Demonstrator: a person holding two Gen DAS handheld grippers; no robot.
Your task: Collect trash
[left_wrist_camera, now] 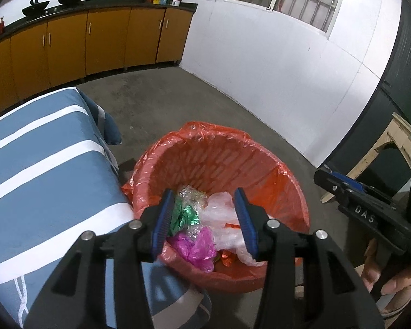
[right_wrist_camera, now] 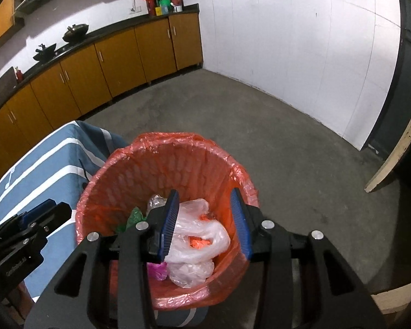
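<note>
A red bin with an orange-red liner stands on the floor below both grippers. Inside lie a clear plastic bag, a crumpled green foil wrapper and a pink bag. My left gripper hovers over the bin's near side, open, with nothing between its blue pads. My right gripper is also open above the bin, and the clear bag lies loose beneath it. Each gripper shows at the edge of the other's view: the right gripper, the left gripper.
A surface covered in blue cloth with white stripes touches the bin's left side. Orange cabinets line the far wall, with bare concrete floor between. A pale wooden frame leans at the right. A person's hand grips the right tool.
</note>
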